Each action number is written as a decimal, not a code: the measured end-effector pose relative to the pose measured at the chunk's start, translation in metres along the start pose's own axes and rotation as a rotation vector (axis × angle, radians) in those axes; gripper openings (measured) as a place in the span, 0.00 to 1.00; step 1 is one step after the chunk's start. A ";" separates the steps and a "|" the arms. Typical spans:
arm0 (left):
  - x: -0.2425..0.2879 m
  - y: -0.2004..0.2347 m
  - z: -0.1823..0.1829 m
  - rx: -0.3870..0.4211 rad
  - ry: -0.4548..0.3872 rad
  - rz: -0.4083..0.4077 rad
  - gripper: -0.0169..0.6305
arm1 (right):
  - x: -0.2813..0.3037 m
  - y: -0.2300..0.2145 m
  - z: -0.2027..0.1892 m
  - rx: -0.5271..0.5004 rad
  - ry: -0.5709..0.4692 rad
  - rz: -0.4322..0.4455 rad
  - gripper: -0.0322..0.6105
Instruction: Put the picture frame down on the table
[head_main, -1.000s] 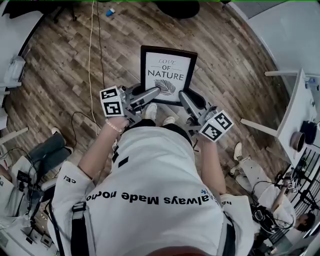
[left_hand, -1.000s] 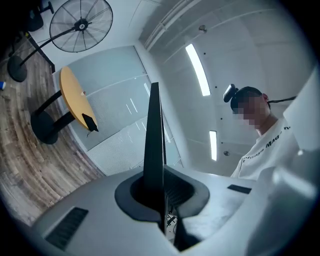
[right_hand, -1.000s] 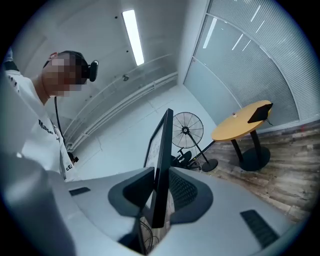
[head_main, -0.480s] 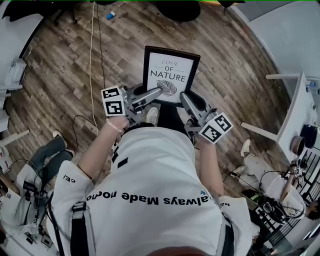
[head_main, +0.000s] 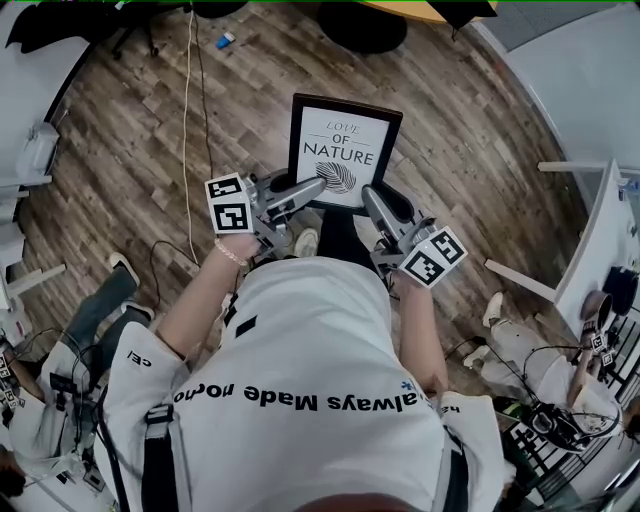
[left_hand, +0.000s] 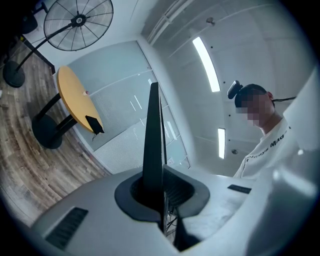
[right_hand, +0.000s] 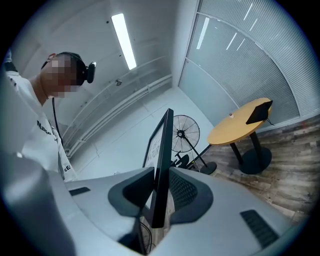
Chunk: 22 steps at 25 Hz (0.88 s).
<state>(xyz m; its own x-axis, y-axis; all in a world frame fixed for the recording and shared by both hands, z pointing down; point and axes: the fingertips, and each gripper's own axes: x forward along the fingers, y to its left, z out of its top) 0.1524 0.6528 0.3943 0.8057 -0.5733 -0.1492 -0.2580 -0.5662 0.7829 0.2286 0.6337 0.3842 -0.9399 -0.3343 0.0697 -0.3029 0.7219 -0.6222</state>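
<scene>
The picture frame (head_main: 344, 150) is black-rimmed with a white print that reads "LOVE OF NATURE". It hangs over the wooden floor in front of the person, held by its lower corners. My left gripper (head_main: 318, 186) is shut on the bottom left corner, my right gripper (head_main: 368, 196) on the bottom right. In the left gripper view the frame (left_hand: 152, 130) stands edge-on between the pads of the left gripper (left_hand: 159, 192). The right gripper view shows the frame's edge (right_hand: 163, 155) pinched in the right gripper (right_hand: 160, 192) the same way.
A round yellow table (head_main: 425, 10) on a black pedestal stands ahead, also visible as the yellow table (right_hand: 240, 125) with a dark object on it. A standing fan (left_hand: 77, 22) is near it. A white table (head_main: 600, 230) is at right. A cable (head_main: 187, 120) runs across the floor.
The floor has slid down the head view and the yellow table's edge has appeared at the top: the person has walked forward. Both grippers still hold the frame as before.
</scene>
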 end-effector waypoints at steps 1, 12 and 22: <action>0.003 0.005 0.004 0.000 0.002 0.001 0.08 | 0.003 -0.005 0.003 0.000 0.000 0.000 0.21; 0.076 0.051 0.067 -0.015 -0.028 -0.028 0.07 | 0.030 -0.084 0.076 -0.009 0.013 0.008 0.21; 0.116 0.081 0.087 -0.010 -0.045 -0.050 0.07 | 0.039 -0.130 0.103 -0.013 0.008 0.034 0.24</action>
<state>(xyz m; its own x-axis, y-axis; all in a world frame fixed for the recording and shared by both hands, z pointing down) 0.1787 0.4893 0.3878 0.7925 -0.5708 -0.2148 -0.2129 -0.5890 0.7796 0.2479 0.4642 0.3873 -0.9510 -0.3042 0.0548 -0.2723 0.7405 -0.6145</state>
